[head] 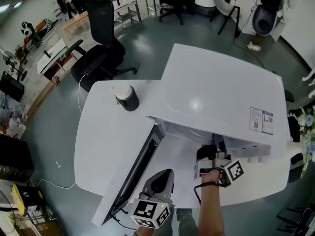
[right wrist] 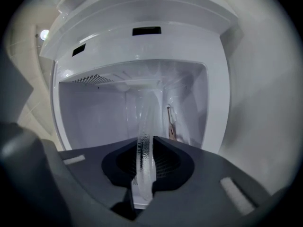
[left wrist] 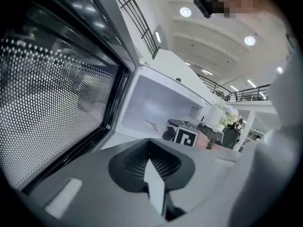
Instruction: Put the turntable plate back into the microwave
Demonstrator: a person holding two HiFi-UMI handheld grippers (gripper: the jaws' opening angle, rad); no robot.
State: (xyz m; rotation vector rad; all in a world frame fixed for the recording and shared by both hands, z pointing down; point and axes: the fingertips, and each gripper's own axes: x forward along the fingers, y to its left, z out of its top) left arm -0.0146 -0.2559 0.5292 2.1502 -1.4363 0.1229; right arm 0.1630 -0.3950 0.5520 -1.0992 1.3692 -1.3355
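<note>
My right tongs (right wrist: 143, 167) clamp glass plate (right wrist: 144, 126) by rim, so plate leads into microwave (right wrist: 142, 46) at 12 o'clock. My left tongs (left wrist: 156, 183) closed, empty, beside open door (left wrist: 57, 103) at 9 o'clock, out of way.

A white rounded table (head: 103, 132) fills mid-frame. On it stand a white microwave (head: 221, 92), right of centre, and a black white-lidded cylinder (head: 127, 98), upper left.

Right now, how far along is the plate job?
Done: door is open, right gripper is shut on the plate. In hand: plate held edge-on, reaching into the cavity. To do: lay it on the cavity floor, release, withdraw. Left gripper is shut, empty, beside the door.
</note>
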